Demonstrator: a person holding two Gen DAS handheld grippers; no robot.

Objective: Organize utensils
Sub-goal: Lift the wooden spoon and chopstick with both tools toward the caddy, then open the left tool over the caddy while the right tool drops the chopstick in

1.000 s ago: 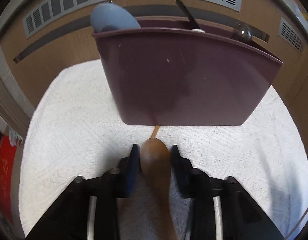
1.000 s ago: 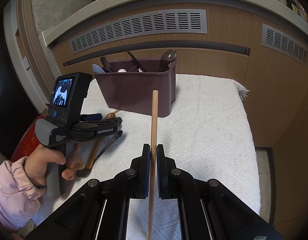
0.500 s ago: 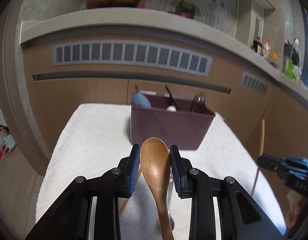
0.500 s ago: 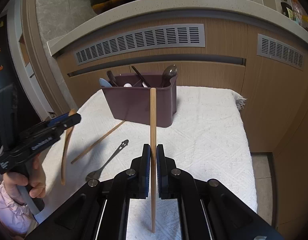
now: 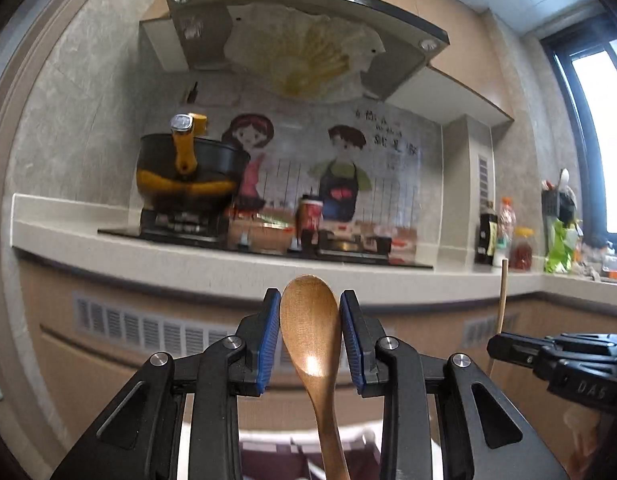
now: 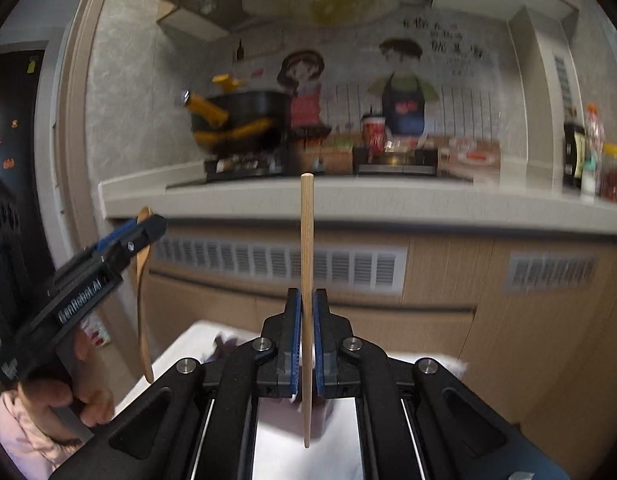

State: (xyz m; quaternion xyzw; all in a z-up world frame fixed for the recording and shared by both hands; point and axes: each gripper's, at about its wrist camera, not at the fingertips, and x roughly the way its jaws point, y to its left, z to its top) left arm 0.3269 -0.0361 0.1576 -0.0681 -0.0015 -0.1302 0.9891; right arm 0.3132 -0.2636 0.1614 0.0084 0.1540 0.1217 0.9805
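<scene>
My left gripper (image 5: pixel 310 316) is shut on a brown wooden spoon (image 5: pixel 310 328), bowl up between the blue pads, handle hanging down. It also shows at the left of the right wrist view (image 6: pixel 148 228) with the spoon (image 6: pixel 142 280). My right gripper (image 6: pixel 306 312) is shut on a pale wooden stick (image 6: pixel 307 240) that stands upright; the stick also shows in the left wrist view (image 5: pixel 502 300). Both are lifted high. The maroon utensil holder (image 5: pixel 268 456) shows only as a sliver at the bottom, mostly hidden behind the gripper bodies.
A white cloth-covered table (image 6: pixel 284 440) lies below. Behind is a kitchen counter (image 5: pixel 228 264) with a stove, a black and yellow pan (image 5: pixel 188 168), a red can (image 5: pixel 310 216) and bottles (image 5: pixel 504 232) at the right. Wooden cabinets with vents (image 6: pixel 276 260) stand under it.
Both grippers have risen and tilted up with their utensils. The views have swung from the table and holder to the counter and wall. The holder has dropped almost out of sight.
</scene>
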